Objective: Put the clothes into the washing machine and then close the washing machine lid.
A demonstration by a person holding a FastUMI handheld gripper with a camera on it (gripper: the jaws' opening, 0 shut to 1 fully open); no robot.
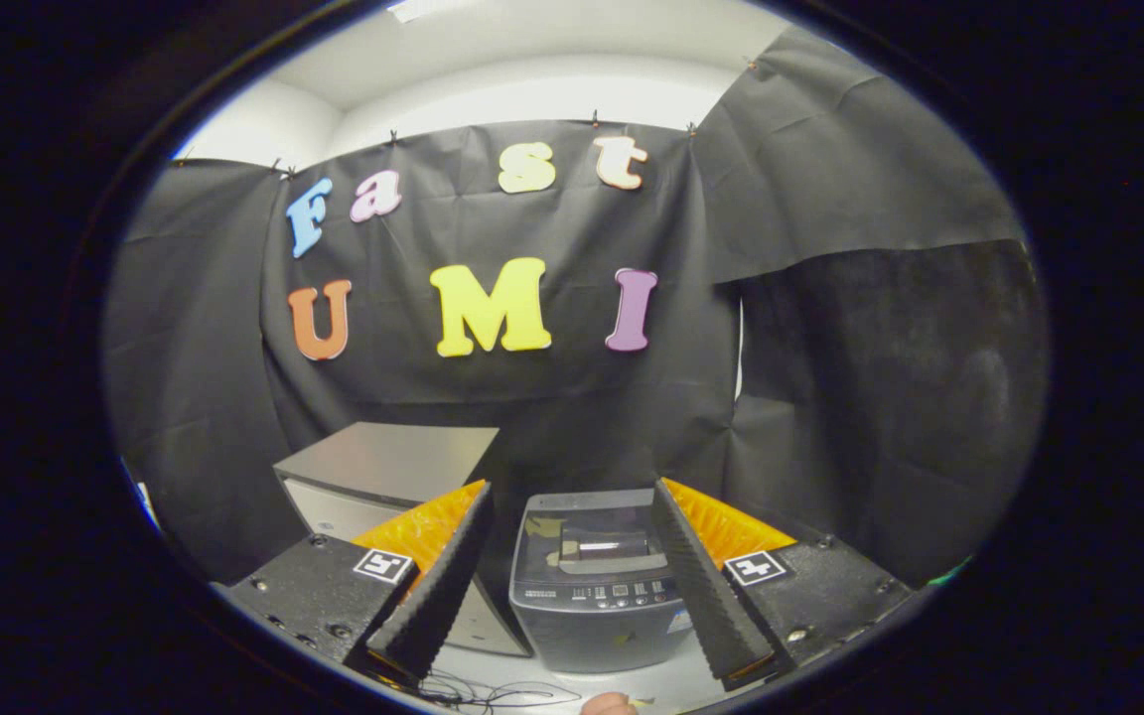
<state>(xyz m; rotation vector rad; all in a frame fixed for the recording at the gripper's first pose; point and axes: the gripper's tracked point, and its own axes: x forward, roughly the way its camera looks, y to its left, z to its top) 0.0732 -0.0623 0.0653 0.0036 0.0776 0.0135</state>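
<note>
Black cloth walls close the booth, white table surface below. Gripper with black ribbed fingers and orange backs stands wide apart, holding nothing. Just beyond the fingers, framed between them, sits the small grey top-loading washing machine; its dark glass lid looks closed. Left of the machine stands a grey box-like cabinet; thin black cables lie in front of it. Clothes not visible, location unclear. Risk: lid apparently down, so loading would be blocked unless opened first; cables could snag the fingers.
</note>
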